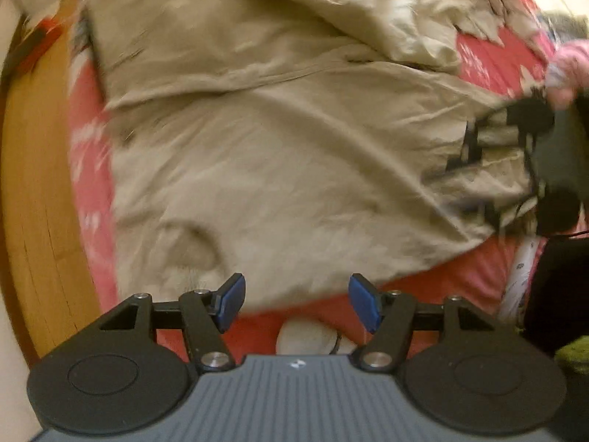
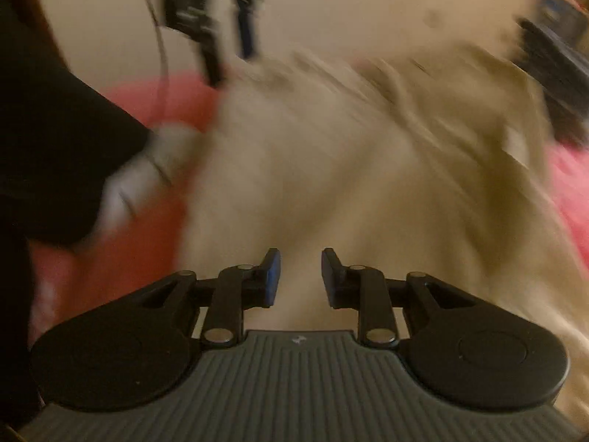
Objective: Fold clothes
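Two blue-padded fingers of the left gripper (image 1: pixel 294 304) stand spread wide with nothing between them, poised over the near hem of one khaki garment (image 1: pixel 279 169). That garment lies ahead of them, wrinkled, spread across one red bedcover (image 1: pixel 486 261); a wooden bed edge (image 1: pixel 40 191) runs along the left. Far right of these fingers, the right gripper (image 1: pixel 475 147) touches the cloth's edge, a pink-sleeved hand (image 1: pixel 565 73) above it. In the blurred right wrist view, the right gripper (image 2: pixel 301 276) shows its two fingers apart and empty over the garment (image 2: pixel 331 169), with the left gripper (image 2: pixel 228 48) ahead to the left.
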The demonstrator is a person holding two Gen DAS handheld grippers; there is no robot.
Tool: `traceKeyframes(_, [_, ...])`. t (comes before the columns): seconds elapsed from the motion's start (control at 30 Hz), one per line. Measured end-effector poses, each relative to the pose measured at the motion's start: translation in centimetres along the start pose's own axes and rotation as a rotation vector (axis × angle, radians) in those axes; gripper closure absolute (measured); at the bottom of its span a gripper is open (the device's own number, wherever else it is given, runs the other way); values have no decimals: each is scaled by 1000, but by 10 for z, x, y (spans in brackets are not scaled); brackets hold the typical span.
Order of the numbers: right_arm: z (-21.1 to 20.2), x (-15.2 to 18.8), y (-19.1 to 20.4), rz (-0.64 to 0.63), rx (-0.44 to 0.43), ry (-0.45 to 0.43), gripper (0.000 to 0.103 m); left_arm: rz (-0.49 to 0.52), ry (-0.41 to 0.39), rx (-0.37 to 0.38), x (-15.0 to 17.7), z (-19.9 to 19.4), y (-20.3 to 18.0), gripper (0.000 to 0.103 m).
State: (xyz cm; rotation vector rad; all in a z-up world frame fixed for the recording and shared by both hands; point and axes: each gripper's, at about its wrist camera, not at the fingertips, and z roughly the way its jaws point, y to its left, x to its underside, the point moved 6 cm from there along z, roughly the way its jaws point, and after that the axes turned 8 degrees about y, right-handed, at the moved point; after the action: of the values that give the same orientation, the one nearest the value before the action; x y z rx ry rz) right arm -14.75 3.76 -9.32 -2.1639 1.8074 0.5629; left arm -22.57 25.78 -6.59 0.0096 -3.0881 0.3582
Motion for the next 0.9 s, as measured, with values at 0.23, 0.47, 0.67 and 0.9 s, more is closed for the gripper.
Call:
traceKeyframes(0.23, [33,-35,88,-330,3,-172,37,-414,-187,76,41,20,73,33])
traceKeyframes(0.47, [89,-50,89,-442,205,-87,59,-767,-323,187,43,59,111,69])
traceKeyframes(0.67, [68,-64,73,-342,189,-151,98,-803,-374,74,48,24,106,93])
traceKeyframes(0.9, [62,-82,65,-223,-43,-183,98,-741,-351,-95,57,15,97,96])
